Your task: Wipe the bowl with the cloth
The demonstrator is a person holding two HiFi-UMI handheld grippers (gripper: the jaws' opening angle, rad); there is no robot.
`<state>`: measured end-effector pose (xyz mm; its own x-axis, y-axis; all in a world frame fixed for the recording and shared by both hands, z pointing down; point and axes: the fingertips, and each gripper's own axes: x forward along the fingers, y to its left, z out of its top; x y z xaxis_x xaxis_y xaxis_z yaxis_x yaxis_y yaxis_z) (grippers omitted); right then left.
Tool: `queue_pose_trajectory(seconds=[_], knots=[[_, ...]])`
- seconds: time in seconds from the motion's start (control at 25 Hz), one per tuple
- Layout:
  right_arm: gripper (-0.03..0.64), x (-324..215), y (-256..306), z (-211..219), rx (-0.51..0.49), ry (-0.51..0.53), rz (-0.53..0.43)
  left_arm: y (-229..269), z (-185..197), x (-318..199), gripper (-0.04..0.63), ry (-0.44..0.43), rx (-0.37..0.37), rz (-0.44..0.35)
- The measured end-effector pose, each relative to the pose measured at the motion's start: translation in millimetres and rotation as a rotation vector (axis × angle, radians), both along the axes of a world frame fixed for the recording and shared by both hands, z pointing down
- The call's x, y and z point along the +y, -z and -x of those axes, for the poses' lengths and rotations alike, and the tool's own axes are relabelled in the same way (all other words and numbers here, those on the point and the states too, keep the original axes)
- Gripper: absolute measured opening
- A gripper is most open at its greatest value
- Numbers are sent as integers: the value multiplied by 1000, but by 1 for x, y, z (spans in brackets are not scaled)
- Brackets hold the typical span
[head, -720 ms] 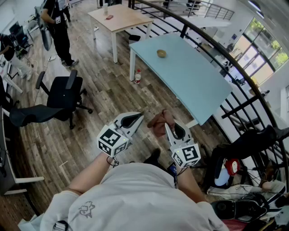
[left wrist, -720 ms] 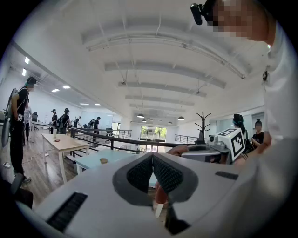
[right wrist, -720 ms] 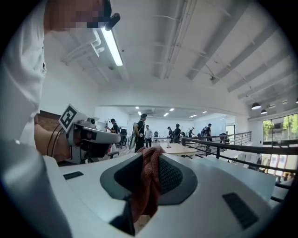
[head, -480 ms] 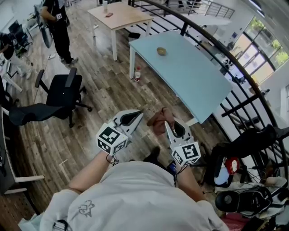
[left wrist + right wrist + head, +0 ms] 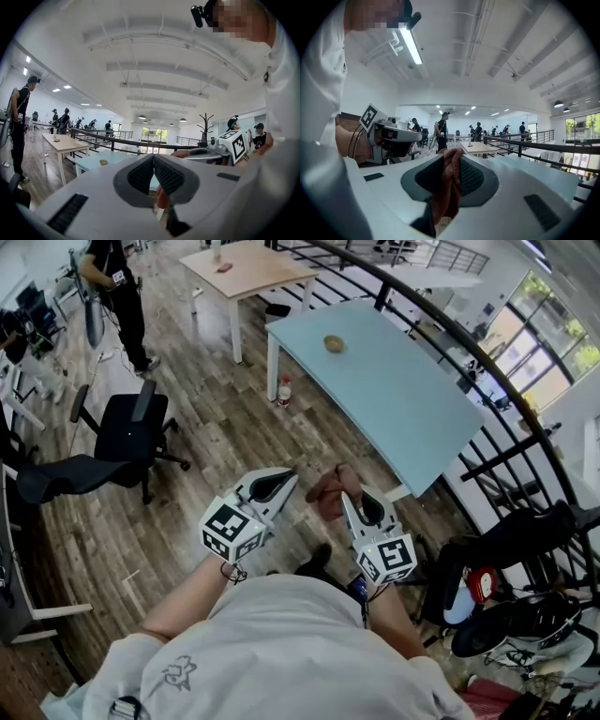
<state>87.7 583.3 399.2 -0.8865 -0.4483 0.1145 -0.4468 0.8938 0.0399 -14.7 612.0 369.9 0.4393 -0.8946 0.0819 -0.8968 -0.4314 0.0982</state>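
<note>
The right gripper's (image 5: 451,161) jaws are clamped on the rust-brown cloth (image 5: 447,187), which bunches between them. The left gripper's (image 5: 153,161) jaws are pressed together with nothing in them. Both hover over the wood floor (image 5: 234,418) off the near corner of the light-blue desk (image 5: 403,399). The bowl (image 5: 334,343) sits near that desk's far end.

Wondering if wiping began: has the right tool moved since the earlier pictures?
No. The right tool, shut on the cloth, keeps its spot beside the near corner of the blue table.
</note>
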Motion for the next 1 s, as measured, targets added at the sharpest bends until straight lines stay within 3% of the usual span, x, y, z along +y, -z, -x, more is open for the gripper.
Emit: queue_pose_trajectory(seconds=[0.44, 0.72, 1.0], knots=[[100, -69, -6, -24, -1, -18, 22, -16, -15, -65, 14, -13, -8, 38], [100, -156, -3, -58, -7, -13, 17, -18, -45, -159, 14, 1, -13, 31], [100, -240, -2, -70, -21, 56, 21, -27, -55, -238, 14, 57, -6, 70]])
